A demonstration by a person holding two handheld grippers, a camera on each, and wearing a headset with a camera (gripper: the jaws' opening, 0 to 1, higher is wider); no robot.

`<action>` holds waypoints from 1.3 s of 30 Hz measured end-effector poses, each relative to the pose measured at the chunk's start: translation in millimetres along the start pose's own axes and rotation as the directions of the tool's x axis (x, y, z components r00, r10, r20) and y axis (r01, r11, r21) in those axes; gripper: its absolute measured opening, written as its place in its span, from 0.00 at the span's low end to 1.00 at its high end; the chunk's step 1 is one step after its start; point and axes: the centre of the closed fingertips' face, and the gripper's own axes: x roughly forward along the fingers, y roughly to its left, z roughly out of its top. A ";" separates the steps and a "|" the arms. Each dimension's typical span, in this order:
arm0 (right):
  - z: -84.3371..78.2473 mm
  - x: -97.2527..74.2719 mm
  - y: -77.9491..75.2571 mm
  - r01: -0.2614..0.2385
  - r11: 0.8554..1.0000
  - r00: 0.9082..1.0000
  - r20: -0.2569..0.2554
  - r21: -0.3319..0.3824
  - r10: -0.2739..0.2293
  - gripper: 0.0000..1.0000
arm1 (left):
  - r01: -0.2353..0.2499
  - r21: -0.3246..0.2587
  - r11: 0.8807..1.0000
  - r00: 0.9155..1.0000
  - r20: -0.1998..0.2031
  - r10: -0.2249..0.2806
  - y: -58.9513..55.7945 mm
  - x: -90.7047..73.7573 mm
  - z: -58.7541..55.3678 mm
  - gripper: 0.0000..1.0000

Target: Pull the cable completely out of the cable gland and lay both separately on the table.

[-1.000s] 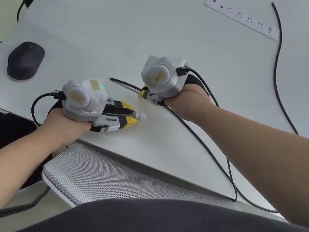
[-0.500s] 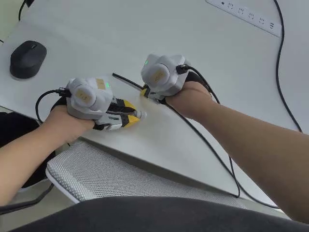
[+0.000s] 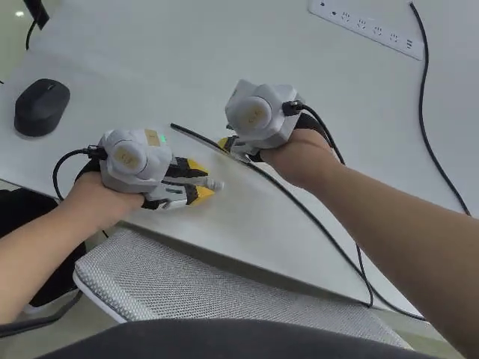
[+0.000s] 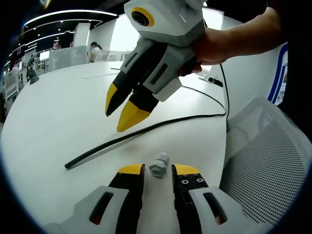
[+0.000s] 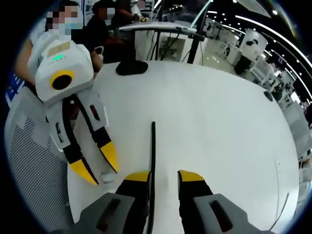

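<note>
A thin black cable (image 3: 196,137) lies flat on the white table (image 3: 150,60), free of the gland; its cut end (image 4: 68,166) points away from the arm. My right gripper (image 3: 226,143) hovers over it, open, and the cable (image 5: 152,146) runs loosely between its jaws. A small white cable gland (image 4: 159,165) sits at the tips of my left gripper (image 4: 159,170), which is shut on it, down at the table near the front edge. The gland (image 3: 215,182) is a short way from the cable. The right gripper (image 4: 124,109) hangs above the cable (image 4: 146,129) in the left gripper view.
A black mouse (image 3: 41,106) rests at the left of the table. A white power strip (image 3: 367,28) and a second black cable (image 3: 430,112) lie at the back right. A grey mesh chair seat (image 3: 194,277) sits below the table's front edge.
</note>
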 end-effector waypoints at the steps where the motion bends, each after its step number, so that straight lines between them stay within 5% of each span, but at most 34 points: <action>1: -0.3 -2.8 -0.6 -0.002 1.000 1.000 0.007 0.029 0.002 0.20 | 0.000 0.000 1.000 1.000 0.000 0.000 0.0 -0.6 0.6 0.24; 3: 2.2 -12.0 -0.6 -0.022 0.992 0.999 0.050 0.124 0.016 0.25 | -0.001 0.007 1.000 1.000 0.004 0.001 -2.0 -3.9 4.7 0.24; 10: -7.7 -50.6 -9.4 -0.001 0.988 0.994 0.107 0.155 -0.015 0.37 | -0.010 -0.008 1.000 0.999 0.043 0.010 -6.6 -18.7 25.0 0.28; 14: -13.3 -71.7 -14.9 0.019 0.983 0.990 0.134 0.184 -0.044 0.41 | -0.002 -0.087 0.996 0.991 0.137 0.014 -8.3 -28.7 47.7 0.31; 19: -17.3 -103.1 -20.4 0.041 0.965 0.979 0.185 0.258 -0.091 0.45 | -0.007 -0.116 0.993 0.986 0.165 0.027 -8.1 -39.9 61.5 0.36; 31: -39.1 -164.9 -0.5 0.066 0.938 0.955 0.251 0.339 -0.158 0.57 | -0.010 -0.102 0.995 0.990 0.137 0.024 -24.3 -65.6 65.3 0.48; 36: -60.8 -187.4 6.1 0.079 0.886 0.929 0.289 0.457 -0.232 0.62 | -0.014 -0.104 0.995 0.991 0.132 0.028 -28.8 -78.2 64.0 0.53; 39: -68.6 -201.7 4.3 0.100 0.861 0.893 0.337 0.498 -0.299 0.63 | -0.025 -0.109 0.994 0.989 0.144 0.041 -29.8 -85.4 68.2 0.57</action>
